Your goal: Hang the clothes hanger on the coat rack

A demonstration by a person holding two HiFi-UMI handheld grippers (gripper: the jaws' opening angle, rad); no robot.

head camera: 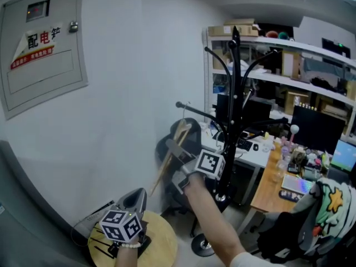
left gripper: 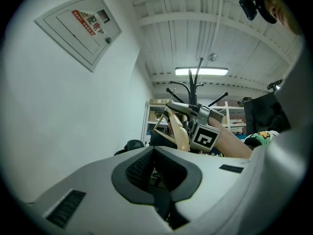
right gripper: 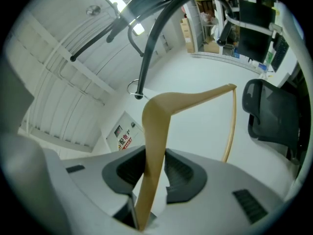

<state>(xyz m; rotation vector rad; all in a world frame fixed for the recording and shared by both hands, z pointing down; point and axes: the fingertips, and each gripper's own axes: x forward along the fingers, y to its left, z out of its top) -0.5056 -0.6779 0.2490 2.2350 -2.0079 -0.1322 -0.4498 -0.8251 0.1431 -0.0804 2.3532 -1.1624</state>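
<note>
A black coat rack (head camera: pixel 233 93) with curved arms stands in front of the desk; it also shows in the right gripper view (right gripper: pixel 151 38). My right gripper (head camera: pixel 176 148) is shut on one shoulder of a pale wooden clothes hanger (head camera: pixel 179 133), held up beside the rack. In the right gripper view the hanger (right gripper: pixel 161 116) rises from between the jaws (right gripper: pixel 155 163), and its metal hook (right gripper: pixel 133 89) sits at the tip of a rack arm. I cannot tell whether the hook rests on that arm. My left gripper (head camera: pixel 136 199) is low at the left, shut and empty (left gripper: pixel 155 153).
A round wooden stool (head camera: pixel 161 243) lies under the left gripper. A grey electrical panel (head camera: pixel 41 43) is on the white wall. A black office chair (right gripper: pixel 274 116) stands behind the hanger. A cluttered desk (head camera: pixel 278 171), monitors (head camera: pixel 314 128) and white shelves (head camera: pixel 300 49) fill the right.
</note>
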